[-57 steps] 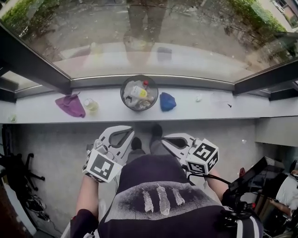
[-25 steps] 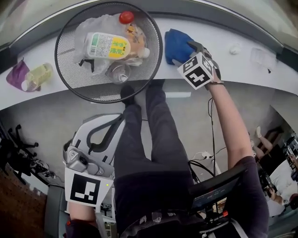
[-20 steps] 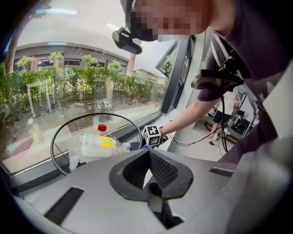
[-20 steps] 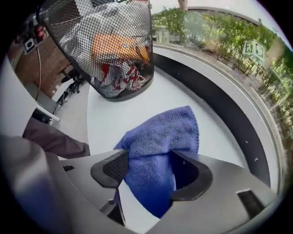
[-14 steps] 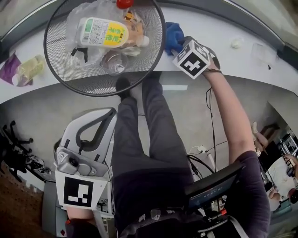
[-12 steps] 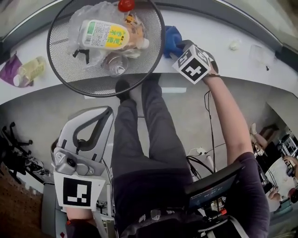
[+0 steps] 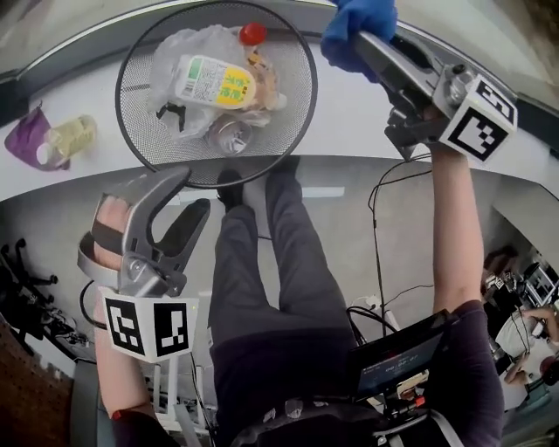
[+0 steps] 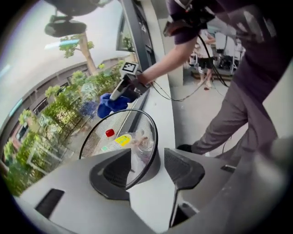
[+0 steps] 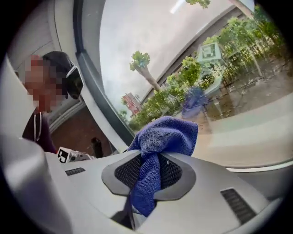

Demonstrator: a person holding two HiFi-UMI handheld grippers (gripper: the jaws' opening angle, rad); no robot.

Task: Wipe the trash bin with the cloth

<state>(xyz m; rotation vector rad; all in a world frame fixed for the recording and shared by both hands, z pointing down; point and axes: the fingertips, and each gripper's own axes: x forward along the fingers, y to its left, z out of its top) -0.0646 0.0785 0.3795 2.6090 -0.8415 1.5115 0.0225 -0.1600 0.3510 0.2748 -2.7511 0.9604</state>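
**Right hand-held gripper [image 7: 360, 42] has the cloth [image 7: 358, 19] in the air; wiping not yet begun**

Clenched on a fold of the blue cloth, the right hand-held gripper holds it above the white ledge [image 7: 349, 113], just beside the far right rim of the trash bin [image 7: 144, 113]. In the right gripper view the cloth [image 9: 162, 137] bunches over the pads and hangs down between them. The left hand-held gripper [image 7: 188, 194] is released, with its jaws well apart and nothing gripped. It points down toward the near side of the bin, whose mesh wall shows just ahead of the jaws in the left gripper view. The bin stands upright on the ledge with a plastic bag, a yellow-labelled bottle [image 7: 214, 80] and a red cap [image 7: 252, 33] inside.

As I read it, the pick-up is done and the wiping step comes next. The cloth has to come down onto the rim or the outer mesh and be rubbed along it. The left hand-held gripper looks placed to close on the near rim and steady the bin. A light mesh bin may well slide under a hard push.

A second ago the right one lay low on the ledge at the cloth. Its jaws have just been closing on it, and the cloth is now off the ledge. The left one hung beside the person's leg with its jaws together. They have just been opening, and it now sits nearer the bin.
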